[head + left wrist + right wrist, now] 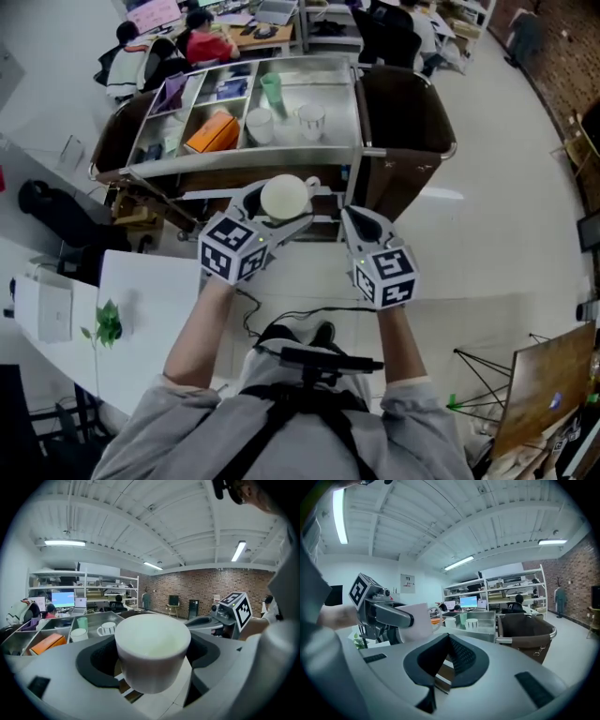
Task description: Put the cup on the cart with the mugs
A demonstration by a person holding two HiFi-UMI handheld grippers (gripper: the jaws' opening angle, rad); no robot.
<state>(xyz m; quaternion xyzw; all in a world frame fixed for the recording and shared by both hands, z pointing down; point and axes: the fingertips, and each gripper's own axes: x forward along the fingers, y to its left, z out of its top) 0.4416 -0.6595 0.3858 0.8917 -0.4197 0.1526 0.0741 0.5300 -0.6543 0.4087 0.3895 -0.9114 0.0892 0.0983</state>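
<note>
Left gripper view puts the white cup (152, 634) right in front of us: it stands upright between the jaws of the left gripper (152, 660), whose dark pads (96, 660) press on its sides, so the jaws stand wide around it. We see nothing inside the cup.

Right gripper view shows the right gripper (447, 656) with its two dark pads (461, 657) brought together and nothing between them. At the left of that frame we see the other gripper carrying the cup at about the same height.

From the head view, the cup sits at the centre of the frame, and the right gripper is just to the right of it. The cup is in the air, in front of the steel cart (253, 161) and not yet on it.

Above the grippers in the frame, the cart's top tray is split into compartments. In the right-hand one we see a white mug (310, 120), a second white mug (259, 125) to its left, and a green cup (271, 89) behind them. An orange box (213, 133) lies in the compartment to the left. A brown bag (408, 112) hangs on the cart's right end.

At the lower left of the frame a white table (150, 309) carries a small green plant (108, 322). People sit at desks along the top edge.
</note>
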